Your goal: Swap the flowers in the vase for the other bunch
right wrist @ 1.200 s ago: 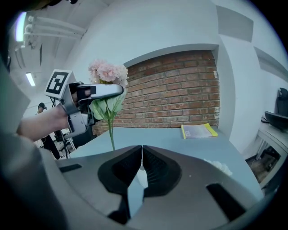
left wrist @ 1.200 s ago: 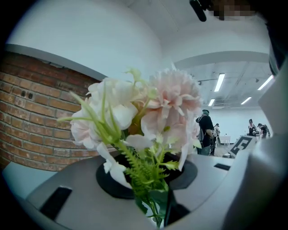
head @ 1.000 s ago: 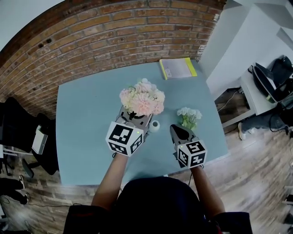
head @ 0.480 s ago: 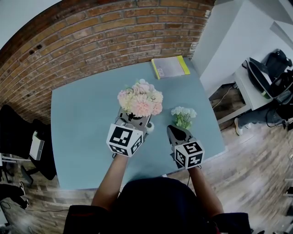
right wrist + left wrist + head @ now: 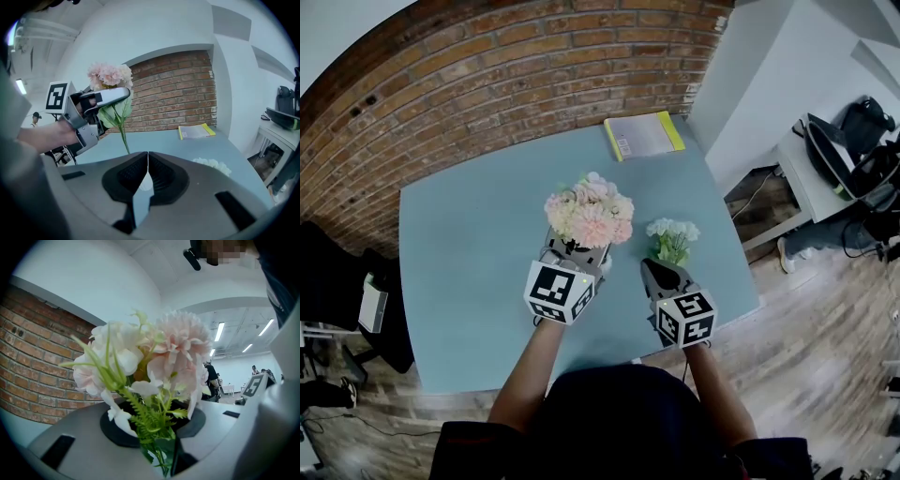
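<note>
A brick wall (image 5: 487, 84) runs along the far side of a pale blue table (image 5: 469, 253) that fills the middle of the head view. Above the middle of the table, the pink bunch (image 5: 589, 210) is held upright with its full heads up. In the right gripper view, its green stem hangs free below the grip and clear of the tabletop. The left gripper (image 5: 575, 251) points level and holds this bunch; its own view shows the jaws pinching the leafy stems (image 5: 159, 441) between the dark pads, with the blooms crowding the lens. The right gripper (image 5: 651, 267) sits to the right of it, tilted down toward the table. Its jaws are pressed together with nothing between them. The white bunch (image 5: 672, 234) lies on the table just beyond the right gripper's tips, to the right of the pink one. A notebook with a yellow edge (image 5: 644, 136) lies flat at the far edge, near the wall. A small white thing (image 5: 143, 183), perhaps the vase, shows through the gap behind the closed jaws in the right gripper view, on the table between the two grippers.
</note>
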{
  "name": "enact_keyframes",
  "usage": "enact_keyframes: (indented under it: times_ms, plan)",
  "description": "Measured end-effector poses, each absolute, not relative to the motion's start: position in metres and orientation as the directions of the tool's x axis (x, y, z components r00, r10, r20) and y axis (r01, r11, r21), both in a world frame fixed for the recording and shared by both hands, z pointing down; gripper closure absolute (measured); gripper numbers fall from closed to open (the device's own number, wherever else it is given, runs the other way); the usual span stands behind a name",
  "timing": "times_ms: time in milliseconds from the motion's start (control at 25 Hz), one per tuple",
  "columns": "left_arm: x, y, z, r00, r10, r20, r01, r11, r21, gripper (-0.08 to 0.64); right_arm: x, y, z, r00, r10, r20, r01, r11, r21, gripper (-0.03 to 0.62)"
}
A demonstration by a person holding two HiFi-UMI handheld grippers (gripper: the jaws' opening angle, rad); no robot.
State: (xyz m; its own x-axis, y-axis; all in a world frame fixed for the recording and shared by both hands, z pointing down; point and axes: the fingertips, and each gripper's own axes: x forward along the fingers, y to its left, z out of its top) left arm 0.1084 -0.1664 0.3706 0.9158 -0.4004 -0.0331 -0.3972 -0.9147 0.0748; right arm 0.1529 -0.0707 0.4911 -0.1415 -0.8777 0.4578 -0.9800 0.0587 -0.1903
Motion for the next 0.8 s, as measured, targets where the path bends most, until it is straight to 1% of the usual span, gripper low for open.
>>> enact_keyframes:
  times_ms: [200, 800]
  plan:
    - [0.11, -0.166, 0.386, 0.914, -0.404, -0.024, -0.403, -0.914, 0.056, 0.414, 0.154, -0.07, 0.493, -0.139, -0.876, 0.461, -0.98, 0.056, -0.189, 0.577]
    - [0.107, -0.171, 0.436, 0.902, -0.431, 0.038, -0.432, -0.897, 0.093, 0.414, 0.156, -0.066, 0.501, -0.125, -0.869, 0.479, -0.98, 0.034, -0.194, 0.577]
